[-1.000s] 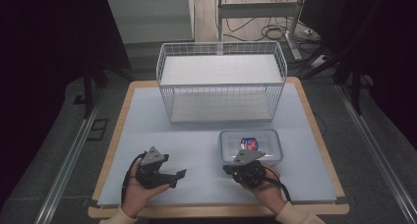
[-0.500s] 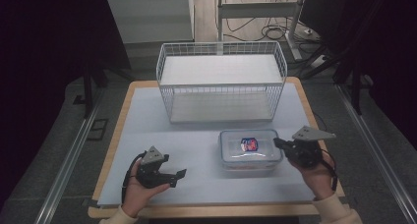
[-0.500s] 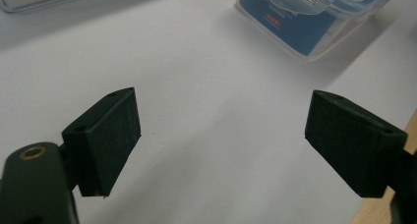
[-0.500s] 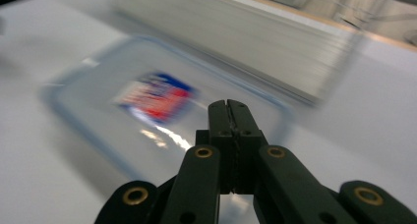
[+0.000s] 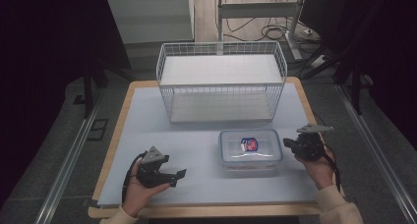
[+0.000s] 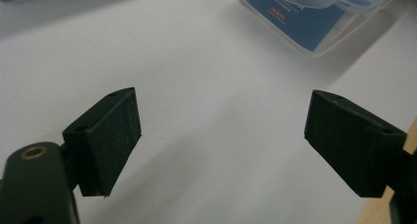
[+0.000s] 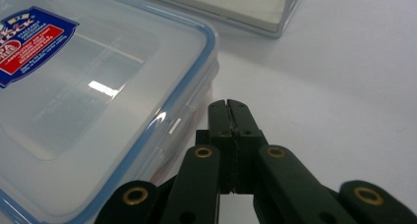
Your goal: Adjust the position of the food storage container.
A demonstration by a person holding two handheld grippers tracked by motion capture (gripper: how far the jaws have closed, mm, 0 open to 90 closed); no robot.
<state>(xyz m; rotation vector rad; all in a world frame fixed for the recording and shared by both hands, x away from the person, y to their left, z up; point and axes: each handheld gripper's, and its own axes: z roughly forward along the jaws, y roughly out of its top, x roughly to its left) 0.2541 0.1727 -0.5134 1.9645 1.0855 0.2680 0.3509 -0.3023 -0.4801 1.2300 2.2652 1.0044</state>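
Plastic container (image 5: 251,148) lies before the wire basket (image 5: 221,81); beside it the right gripper (image 7: 229,106) is closed empty, the left gripper (image 6: 221,135) wide open, so probably press its latch squarely.

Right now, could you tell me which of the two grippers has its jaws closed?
The right gripper, beside the lidded plastic container, has its jaws pressed together with nothing between them. The left gripper has its jaws spread wide over the bare table.
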